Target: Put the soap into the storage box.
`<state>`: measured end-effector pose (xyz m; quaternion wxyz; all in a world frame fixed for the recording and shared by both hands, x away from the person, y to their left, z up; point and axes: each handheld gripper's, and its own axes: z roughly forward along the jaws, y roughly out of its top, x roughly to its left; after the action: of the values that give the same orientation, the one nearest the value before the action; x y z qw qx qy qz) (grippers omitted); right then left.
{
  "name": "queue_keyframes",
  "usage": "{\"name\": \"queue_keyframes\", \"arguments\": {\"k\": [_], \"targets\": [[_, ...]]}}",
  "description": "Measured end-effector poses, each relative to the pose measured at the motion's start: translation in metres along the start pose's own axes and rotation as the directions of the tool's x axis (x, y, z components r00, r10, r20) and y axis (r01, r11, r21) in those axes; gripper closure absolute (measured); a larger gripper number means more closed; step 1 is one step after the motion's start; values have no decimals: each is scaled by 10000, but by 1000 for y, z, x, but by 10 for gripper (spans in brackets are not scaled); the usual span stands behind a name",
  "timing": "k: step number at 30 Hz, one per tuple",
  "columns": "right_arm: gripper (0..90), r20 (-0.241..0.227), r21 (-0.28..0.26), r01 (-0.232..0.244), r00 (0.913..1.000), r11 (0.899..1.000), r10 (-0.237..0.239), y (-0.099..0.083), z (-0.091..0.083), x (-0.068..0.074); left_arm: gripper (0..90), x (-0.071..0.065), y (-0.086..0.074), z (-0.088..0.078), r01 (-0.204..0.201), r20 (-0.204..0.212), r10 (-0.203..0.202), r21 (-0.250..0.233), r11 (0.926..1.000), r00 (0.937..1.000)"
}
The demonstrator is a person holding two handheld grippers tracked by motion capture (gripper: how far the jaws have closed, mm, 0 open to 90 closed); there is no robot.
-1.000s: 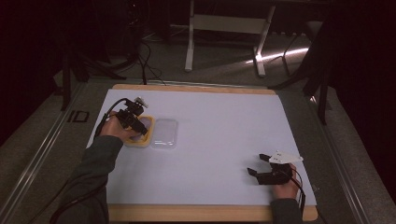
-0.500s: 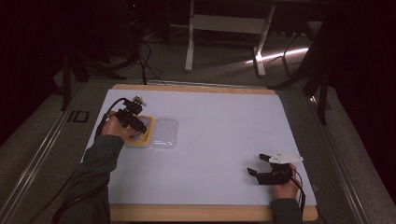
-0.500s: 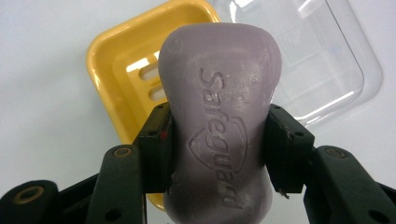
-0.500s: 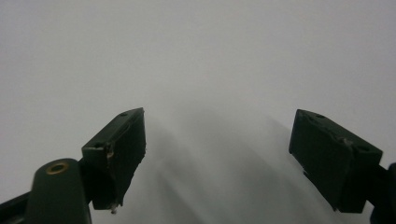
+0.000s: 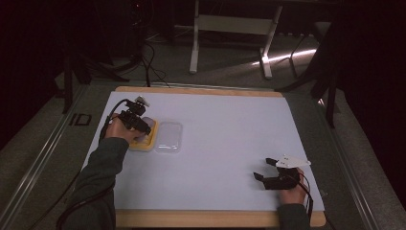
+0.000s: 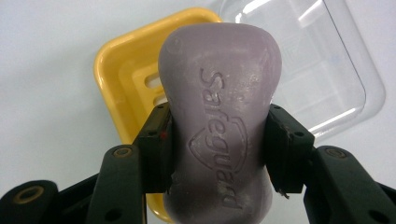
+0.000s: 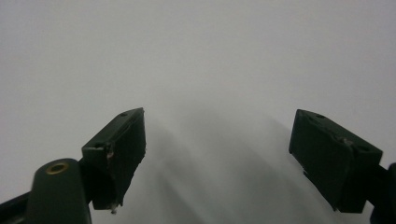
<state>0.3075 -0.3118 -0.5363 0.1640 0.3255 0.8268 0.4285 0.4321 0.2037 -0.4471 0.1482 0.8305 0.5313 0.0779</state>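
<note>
At the left side of the white table sheet point(image 5: 215, 129), the left gripper point(image 6: 217, 140) holds a pale purple bar of soap with a brand name pressed into its face point(image 6: 219, 116). The two black jaws press on the narrow waist of the bar, one on each long side, and the bar stands between them with its rounded end away from the camera. Under the bar lies a yellow plastic soap dish with slots in its bottom point(image 6: 123, 79). I cannot tell if the soap touches the dish or hangs a little above it. Just beside the dish, on its right in the high view, lies a clear plastic lid with rounded corners point(image 5: 169, 137), flat on the sheet.

I judge the soap to be solid and rather stiff, not heavy, with a smooth surface that can slip if the grip is weak. Small crumbs on the jaw edges suggest that the material marks easily, so strong pressure may dent it. The waist is a good place to hold, because the wider ends stop the bar from sliding out.

At the right side, near the front edge of the table, the right gripper point(image 7: 217, 158) has its jaws wide apart with nothing between them, over bare sheet, well apart from the dish.
</note>
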Motion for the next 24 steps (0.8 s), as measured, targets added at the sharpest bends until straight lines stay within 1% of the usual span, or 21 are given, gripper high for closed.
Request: {"name": "queue_keyframes", "arguments": {"k": [3, 7, 14, 15, 19, 22, 24], "targets": [[183, 3, -1, 14, 10000, 10000, -14, 0, 0, 0, 500, -1, 1, 1, 77, -43, -78, -84, 9999, 10000], [183, -5, 1, 4, 10000, 10000, -4, 0, 0, 0, 499, -2, 2, 3, 56, -106, -59, -231, 9997, 9999], [183, -4, 0, 1, 10000, 10000, -1, 0, 0, 0, 500, -3, 3, 7, 261, -132, -266, -342, 9991, 9996], [183, -5, 1, -4, 10000, 10000, 4, 0, 0, 0, 500, -3, 3, 8, 329, -147, -335, -444, 9985, 9993], [183, 1, -5, 9, 10000, 10000, -9, 0, 0, 0, 499, -2, 5, 10, 511, -198, -522, -485, 9975, 9984], [182, 9, 1, 13, 10000, 10000, -13, 0, 0, 0, 500, -2, 5, 12, 555, -216, -563, -393, 9977, 9982], [183, 11, 9, 7, 10000, 10000, -7, 0, 0, 0, 500, -2, 4, 14, 716, -206, -725, -425, 9965, 9972]]}}
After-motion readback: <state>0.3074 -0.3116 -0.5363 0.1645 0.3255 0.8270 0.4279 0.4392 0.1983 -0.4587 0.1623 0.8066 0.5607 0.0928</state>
